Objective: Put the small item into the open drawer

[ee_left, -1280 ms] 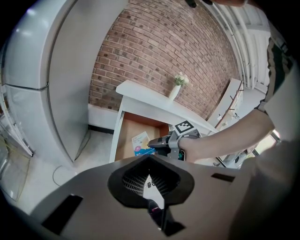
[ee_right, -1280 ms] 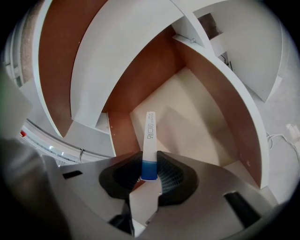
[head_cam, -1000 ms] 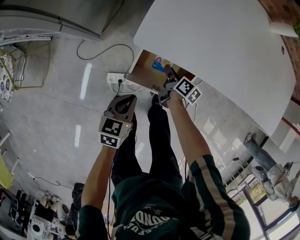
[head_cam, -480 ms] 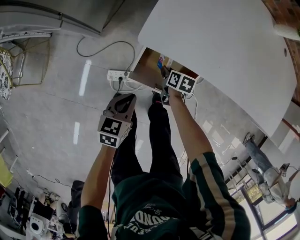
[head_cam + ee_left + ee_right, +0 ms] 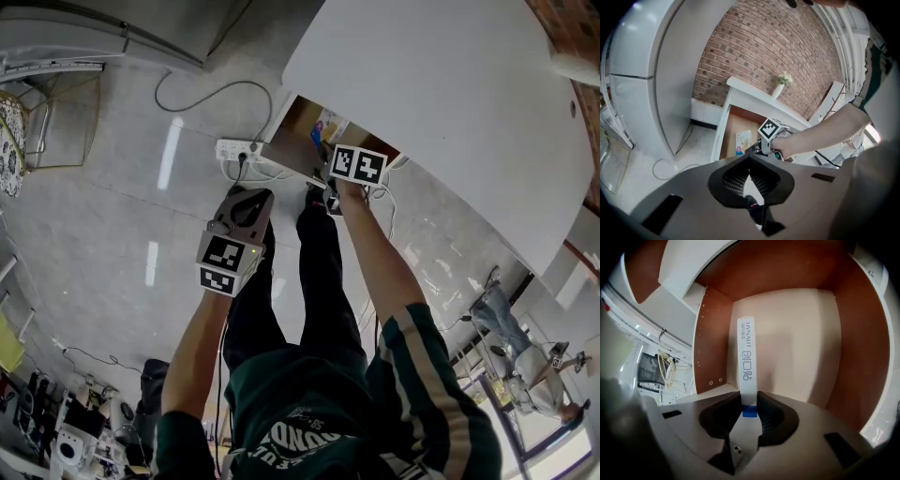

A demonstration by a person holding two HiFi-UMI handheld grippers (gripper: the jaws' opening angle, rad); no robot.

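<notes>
The right tool (image 5: 749,404), jaws just tightened, clamps the box (image 5: 746,352) above the drawer (image 5: 797,333), near a side wall. Lower it flat before releasing. The left tool (image 5: 749,171) is closed and empty.

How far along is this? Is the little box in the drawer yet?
Done: the drawer is open. In hand: the right claw, just tightened a little, grips the slim white box, pointing down into the drawer. Still to do: release it there. The left claw is shut and empty.
</notes>
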